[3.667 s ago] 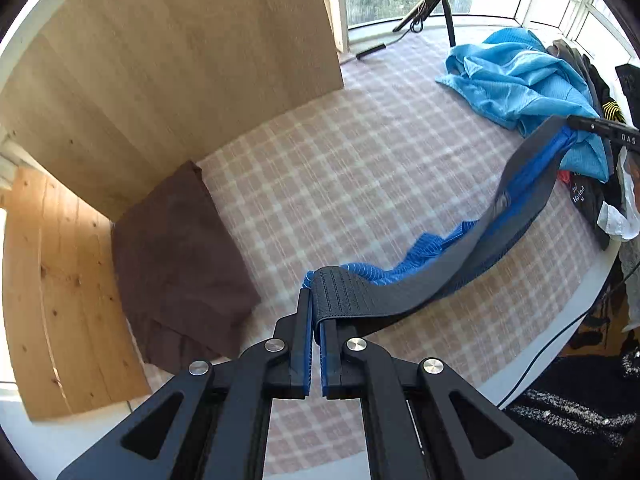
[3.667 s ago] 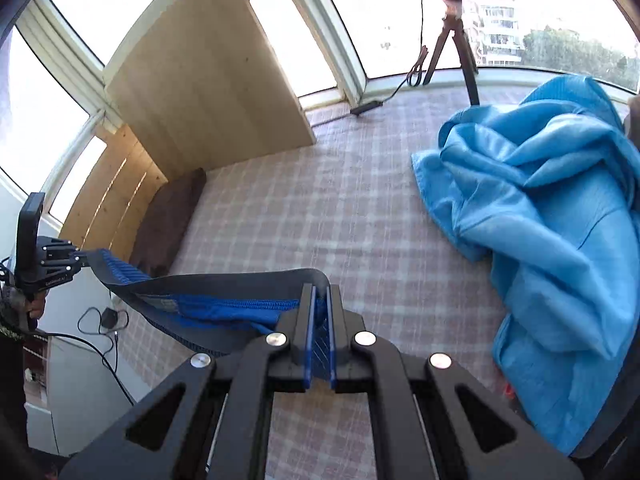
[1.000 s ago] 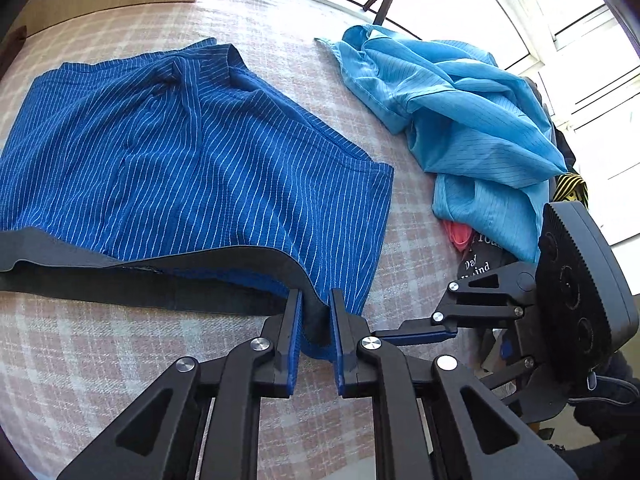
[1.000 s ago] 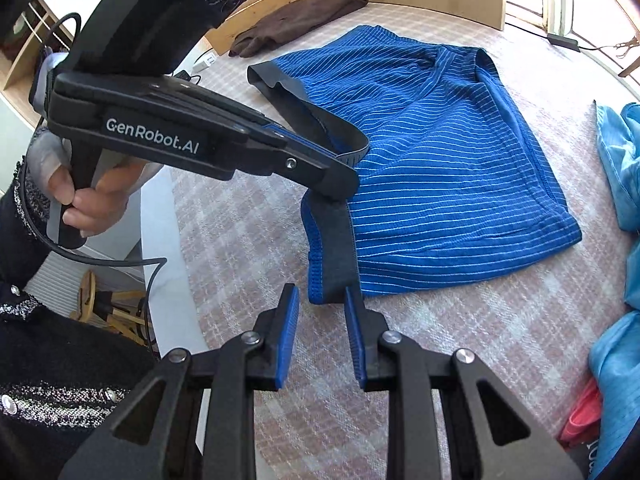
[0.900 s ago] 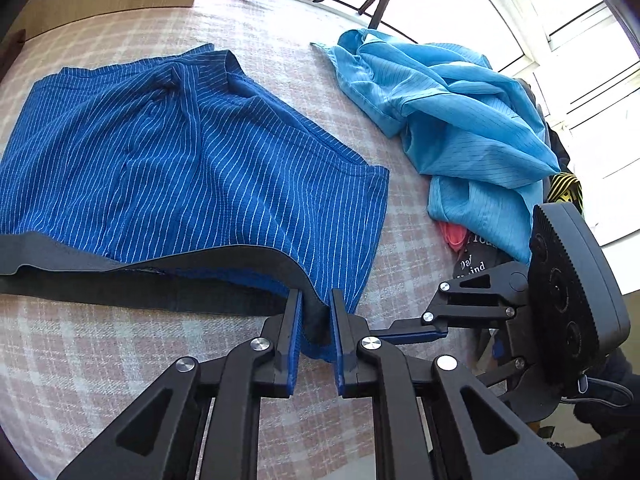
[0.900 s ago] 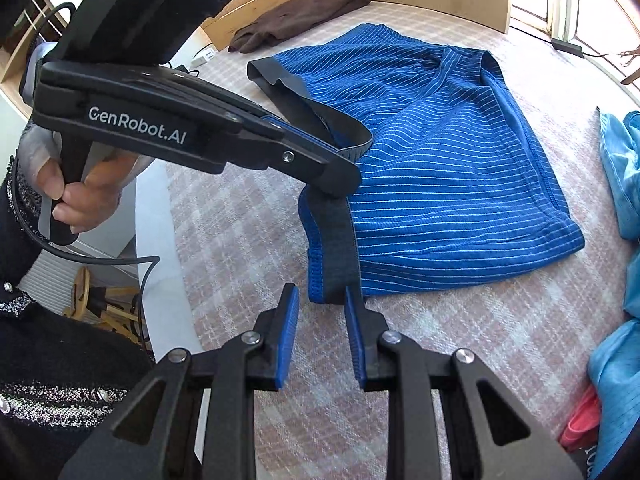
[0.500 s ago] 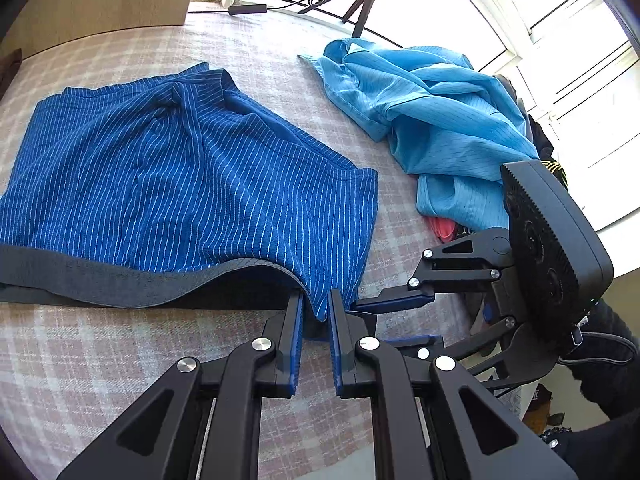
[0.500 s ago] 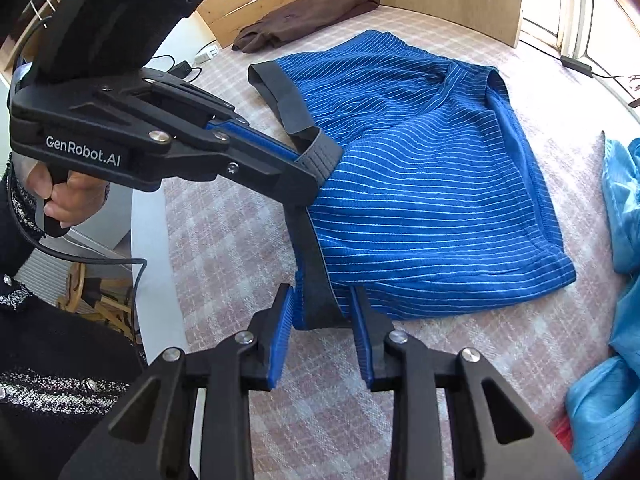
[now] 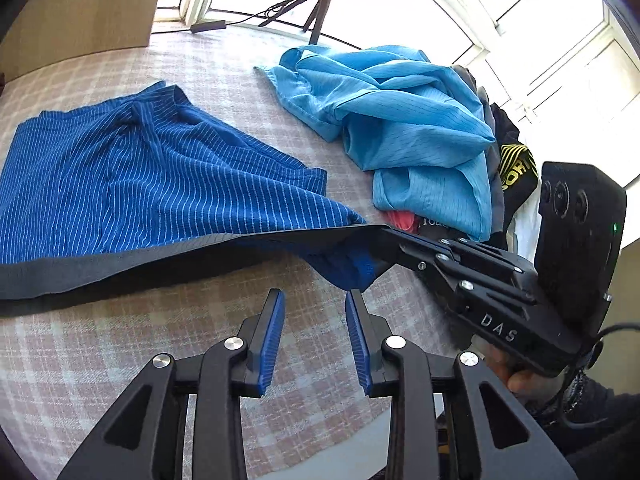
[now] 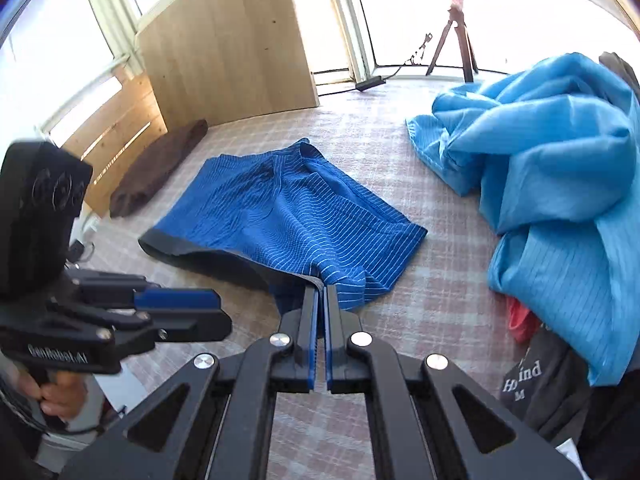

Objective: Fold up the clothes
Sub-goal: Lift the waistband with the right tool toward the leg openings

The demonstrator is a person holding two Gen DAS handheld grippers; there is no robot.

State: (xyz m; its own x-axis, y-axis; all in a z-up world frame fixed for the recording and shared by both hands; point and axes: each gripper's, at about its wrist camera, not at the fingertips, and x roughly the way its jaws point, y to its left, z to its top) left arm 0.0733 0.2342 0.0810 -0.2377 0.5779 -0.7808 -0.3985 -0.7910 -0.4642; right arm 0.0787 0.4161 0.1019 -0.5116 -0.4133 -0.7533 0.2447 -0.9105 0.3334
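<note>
So the striped blue shorts (image 10: 288,216) are lying mostly flat on the checked tablecloth (image 9: 120,340), toward the left side of the table, dark waistband (image 9: 120,264) on the near edge. The right gripper (image 10: 322,300) has its jaws squeezed together on the near right corner of that waistband, lifting it a little off the cloth. The left gripper (image 9: 314,320) sits just in front of the waistband with its jaws wide apart, holding nothing.

What I'd worry about: only one corner is pinched, so if that corner gets pulled over for a fold, the rest of the shorts will probably drag or bunch instead of folding on a clean line. The fabric looks like a thin stretchy knit, already rumpled around the crotch seam on the far side, so wrinkles could get folded in. The waistband looks like a flat rubbery elastic, stiffer than the body, and it might twist. Also, the light blue shirt (image 10: 540,152) is heaped on the right, near the shorts, slick-looking and floppy, so a wide swing could snag it.

Far left there's a brown folded cloth (image 10: 156,172) against the wooden board (image 10: 224,48), well apart from the action.
</note>
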